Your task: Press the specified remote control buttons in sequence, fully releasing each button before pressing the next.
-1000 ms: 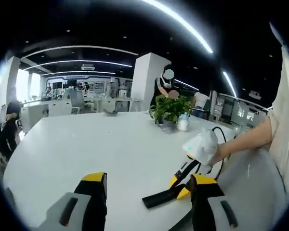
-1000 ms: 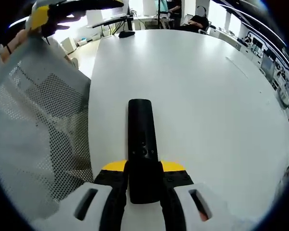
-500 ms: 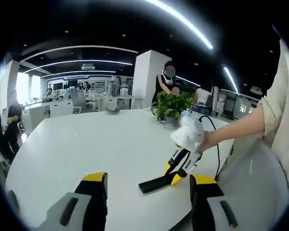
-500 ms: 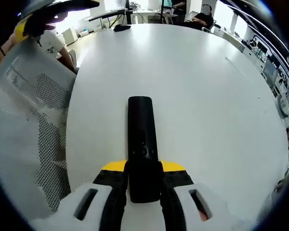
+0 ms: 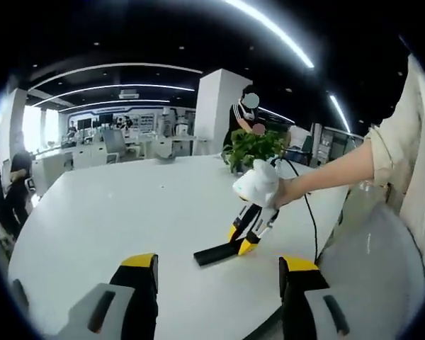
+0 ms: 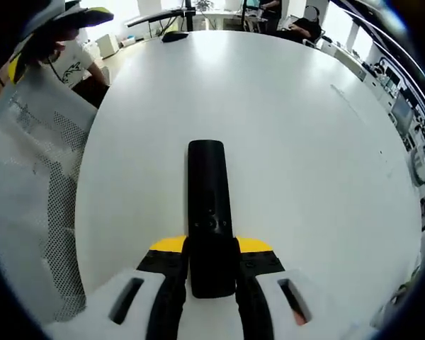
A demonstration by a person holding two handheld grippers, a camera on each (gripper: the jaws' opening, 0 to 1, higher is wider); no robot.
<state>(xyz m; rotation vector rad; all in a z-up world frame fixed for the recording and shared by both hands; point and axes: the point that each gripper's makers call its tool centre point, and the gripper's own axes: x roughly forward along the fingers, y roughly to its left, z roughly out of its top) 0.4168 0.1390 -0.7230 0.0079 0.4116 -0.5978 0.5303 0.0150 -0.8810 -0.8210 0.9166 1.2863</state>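
Right gripper (image 5: 242, 239) carried inward off table (image 6: 304, 142) edge, fingers pinching remote (image 6: 210, 205), left gripper (image 5: 219, 287) fingers spread

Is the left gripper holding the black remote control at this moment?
No: in the left gripper view the left gripper stands open and empty, while the slim black remote control is clamped in the right gripper.

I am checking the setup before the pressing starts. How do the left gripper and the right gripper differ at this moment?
The right gripper is shut on the black remote control, whereas the left gripper is open with nothing between its jaws. In the left gripper view the right gripper tilts down toward the white table, remote pointing forward; the left gripper hangs near the table's edge. Both have black jaws with yellow tips.
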